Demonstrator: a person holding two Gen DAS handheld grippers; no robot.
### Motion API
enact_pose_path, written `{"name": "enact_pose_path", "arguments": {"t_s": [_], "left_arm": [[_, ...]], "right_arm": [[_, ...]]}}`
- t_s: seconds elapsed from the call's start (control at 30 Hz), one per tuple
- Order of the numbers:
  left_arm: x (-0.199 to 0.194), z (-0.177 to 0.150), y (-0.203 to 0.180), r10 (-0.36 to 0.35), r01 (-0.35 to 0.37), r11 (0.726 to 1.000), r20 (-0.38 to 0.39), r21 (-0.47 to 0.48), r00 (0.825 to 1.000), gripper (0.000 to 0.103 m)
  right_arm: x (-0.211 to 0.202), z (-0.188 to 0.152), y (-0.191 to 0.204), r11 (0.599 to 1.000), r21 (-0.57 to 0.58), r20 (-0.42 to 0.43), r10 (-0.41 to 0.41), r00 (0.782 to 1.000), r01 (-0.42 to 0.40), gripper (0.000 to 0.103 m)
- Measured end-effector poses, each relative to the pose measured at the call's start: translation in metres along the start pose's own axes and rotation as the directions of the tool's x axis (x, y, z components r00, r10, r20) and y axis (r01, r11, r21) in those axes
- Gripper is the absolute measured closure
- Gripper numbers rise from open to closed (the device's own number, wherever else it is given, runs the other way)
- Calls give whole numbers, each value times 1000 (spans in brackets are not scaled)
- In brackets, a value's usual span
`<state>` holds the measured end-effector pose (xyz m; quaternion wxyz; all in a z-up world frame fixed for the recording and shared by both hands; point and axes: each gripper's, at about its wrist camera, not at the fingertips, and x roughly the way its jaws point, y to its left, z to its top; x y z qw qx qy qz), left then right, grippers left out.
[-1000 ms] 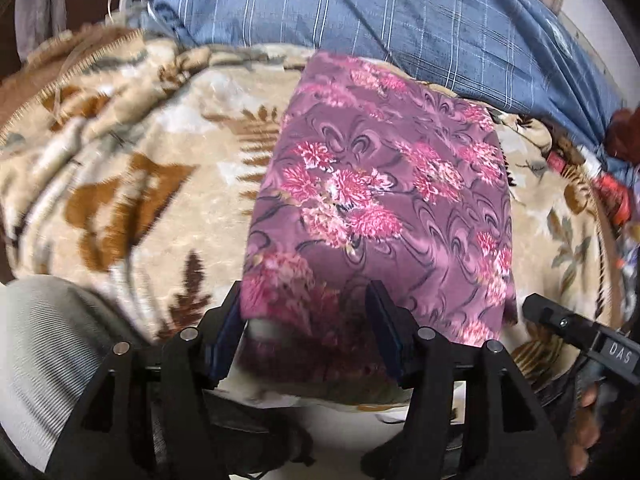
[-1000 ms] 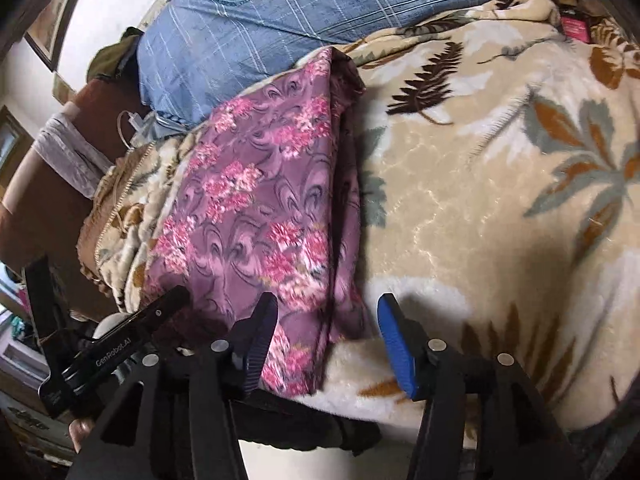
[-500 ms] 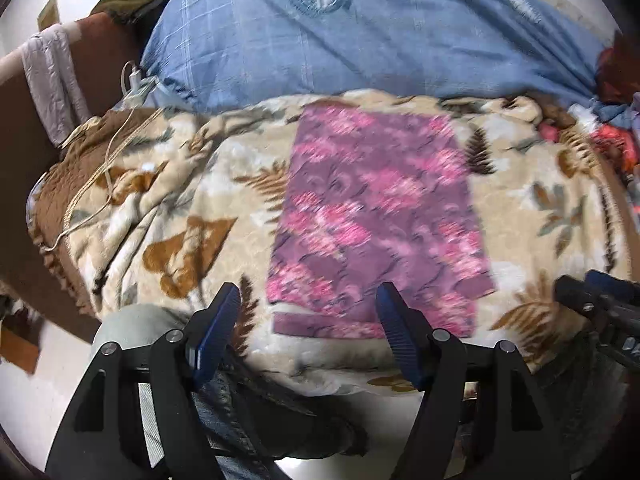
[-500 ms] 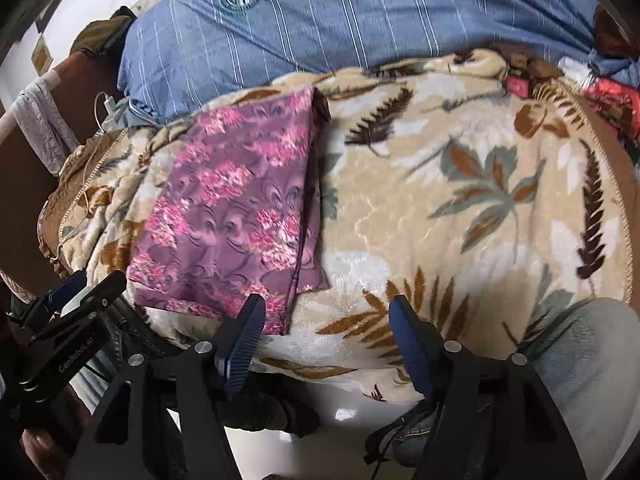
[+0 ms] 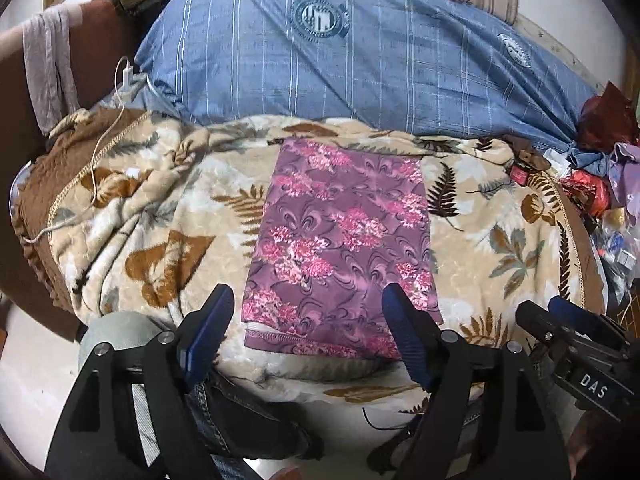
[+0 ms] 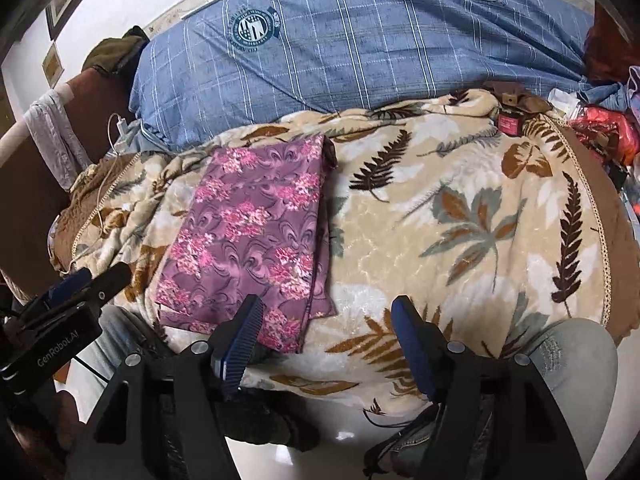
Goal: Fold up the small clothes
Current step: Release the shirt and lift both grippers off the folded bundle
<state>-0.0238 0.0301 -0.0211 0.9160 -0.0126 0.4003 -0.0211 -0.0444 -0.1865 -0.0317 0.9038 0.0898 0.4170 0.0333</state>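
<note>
The purple floral cloth (image 5: 340, 240) is folded into a flat rectangle on the leaf-print blanket (image 5: 160, 216) covering the bed. Its long axis runs from the bed's near edge straight back toward the blue striped pillow (image 5: 360, 60), and a stitched hem shows at the near short end. From the right wrist view the cloth (image 6: 252, 236) sits left of centre, with its layered fold edges facing right.

Readable stuff: "DAS" on the right gripper (image 5: 568, 340) body, "GenRobot.AI" on the left gripper (image 6: 80, 292) body. The pillow has round crest logos, but the text is too small to read.

Left gripper (image 5: 308, 320) is spread wide, holding nothing, hovering level off the near edge with the cloth's near end between its fingers. Right gripper (image 6: 326, 328) is also released and empty, just right of the cloth's near corner.
</note>
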Motion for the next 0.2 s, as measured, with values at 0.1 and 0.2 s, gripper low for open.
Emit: {"name": "enact_pose_path", "arguments": {"t_s": [0.1,0.2], "left_arm": [[3,1,0,-18,18,1000,-6,0,1000,26],[3,3,2,-17,17,1000,5,-5,1000,26]], "right_arm": [[-1,2,2,1000,-6,6,-3,1000,3,34],[1,2,3,1000,-8,3,-5,1000,5,34]]}}
